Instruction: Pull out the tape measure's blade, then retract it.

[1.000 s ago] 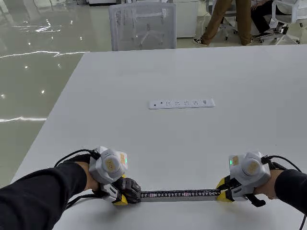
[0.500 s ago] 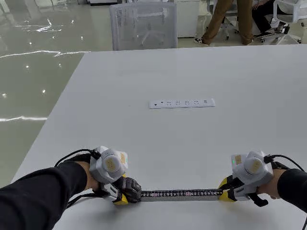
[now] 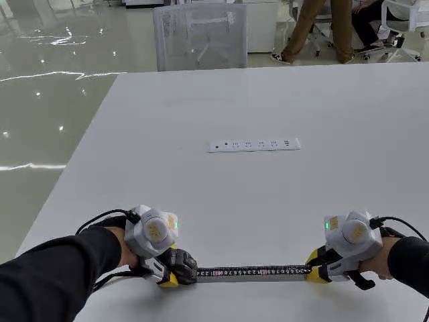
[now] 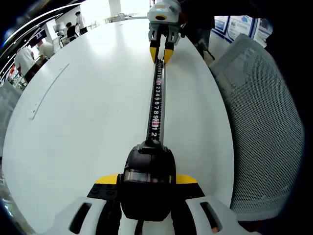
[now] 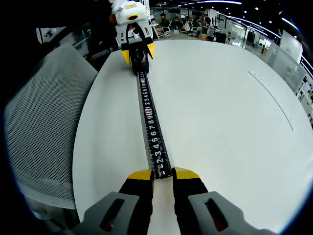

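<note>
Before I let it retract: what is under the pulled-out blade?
Bare white table lies under the blade along its visible run. Its tip is hidden between the right tool's jaws; the case's underside, in the left tool, is hidden too.

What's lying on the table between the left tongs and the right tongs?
The tape measure's blade, pulled out along the table, from the case in the left tongs to the right tongs; the head view shows it.

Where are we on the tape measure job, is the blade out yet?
Pull-out looks largely done: the blade is stretched low over the table between the grippers. In hand: the left hand-held gripper clamps the tape measure case, and the right hand-held gripper pinches the blade's tip. Left: retracting the blade into the case.
</note>
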`<state>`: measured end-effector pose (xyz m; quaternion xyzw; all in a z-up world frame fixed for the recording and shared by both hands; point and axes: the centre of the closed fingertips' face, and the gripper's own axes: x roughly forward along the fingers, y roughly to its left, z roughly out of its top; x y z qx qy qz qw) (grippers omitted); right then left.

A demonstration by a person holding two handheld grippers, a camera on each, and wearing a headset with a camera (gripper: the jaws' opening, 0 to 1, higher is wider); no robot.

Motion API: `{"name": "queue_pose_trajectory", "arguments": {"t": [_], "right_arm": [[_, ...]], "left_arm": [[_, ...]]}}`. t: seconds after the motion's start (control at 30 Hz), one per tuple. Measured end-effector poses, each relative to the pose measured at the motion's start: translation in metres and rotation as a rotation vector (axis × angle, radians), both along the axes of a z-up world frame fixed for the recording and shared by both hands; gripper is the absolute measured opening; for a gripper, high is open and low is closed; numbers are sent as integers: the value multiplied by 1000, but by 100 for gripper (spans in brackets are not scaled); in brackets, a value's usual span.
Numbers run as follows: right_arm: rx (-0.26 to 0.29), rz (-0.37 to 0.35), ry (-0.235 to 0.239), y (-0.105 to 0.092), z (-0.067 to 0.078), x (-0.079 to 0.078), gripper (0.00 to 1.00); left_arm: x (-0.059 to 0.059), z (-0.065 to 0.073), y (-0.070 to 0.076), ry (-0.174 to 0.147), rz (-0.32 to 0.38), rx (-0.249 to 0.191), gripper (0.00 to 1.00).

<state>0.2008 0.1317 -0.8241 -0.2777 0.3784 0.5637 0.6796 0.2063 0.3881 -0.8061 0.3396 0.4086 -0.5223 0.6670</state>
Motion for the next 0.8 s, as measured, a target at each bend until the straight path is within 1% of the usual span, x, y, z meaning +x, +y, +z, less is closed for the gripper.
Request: {"name": "queue_pose_trajectory", "arguments": {"t": [0.13,0.3,0.33,0.37,0.4,0.5,0.6,0.7,0.8], "right_arm": [[5,-2,2,0,0,0,11],[-5,8,-5,0,0,0,11],[-7,9,-5,1,0,0,12],[-12,14,-8,0,0,0,12],[-15,15,-9,0,0,0,12],[-26,22,-10,1,0,0,12],[-40,28,-7,1,0,0,12],[-63,46,-13,2,-1,0,13],[-69,41,-15,1,-1,0,13]], "left_arm": [[0,0,0,0,0,-2,35],[0,0,0,-4,-3,-3,36],[0,0,-1,-6,0,-8,36],[1,0,-2,-2,19,-26,36],[2,1,-2,-1,27,-35,36],[2,2,-2,-15,19,-65,36],[2,2,-3,-17,21,-72,36],[2,2,-5,-8,21,-78,37],[2,2,-4,1,34,-79,37]]}}
